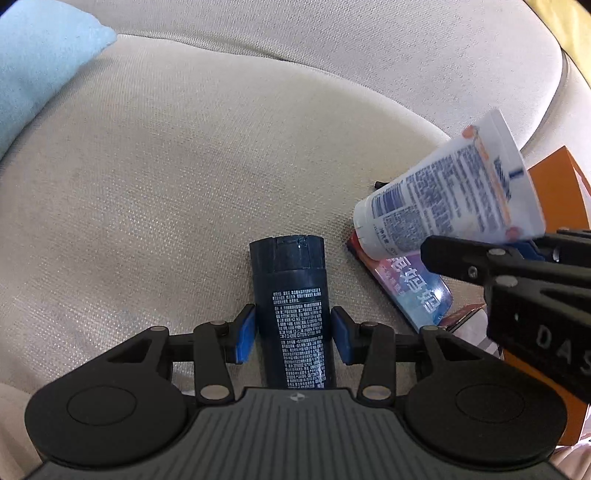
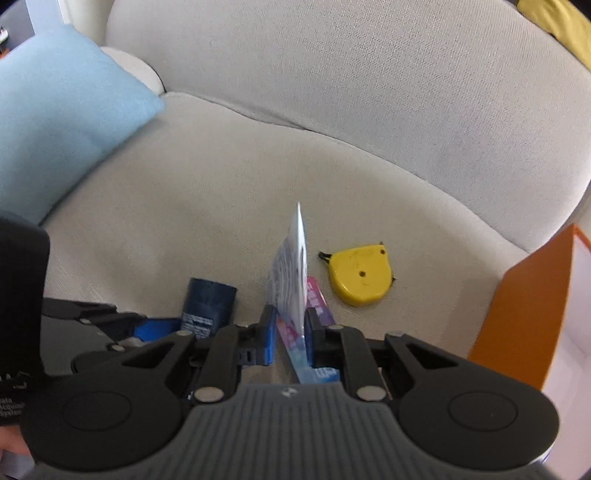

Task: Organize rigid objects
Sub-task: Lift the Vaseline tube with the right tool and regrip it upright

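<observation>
A dark blue tube (image 1: 293, 306) lies on the beige sofa seat (image 1: 177, 184), between the blue pads of my left gripper (image 1: 293, 332). The pads stand just off its sides, so the gripper is open around it. My right gripper (image 2: 290, 332) is shut on a white tube (image 2: 293, 273) with blue print and holds it above the seat; the white tube also shows in the left wrist view (image 1: 450, 192). A flat pink and blue box (image 1: 410, 284) lies under it. A yellow tape measure (image 2: 360, 275) lies beyond it on the seat.
An orange box (image 2: 517, 314) with a white inside stands open at the right edge of the seat. A light blue cushion (image 2: 62, 118) leans at the left. The sofa backrest (image 2: 351, 74) rises behind. A yellow cloth (image 2: 561, 26) shows top right.
</observation>
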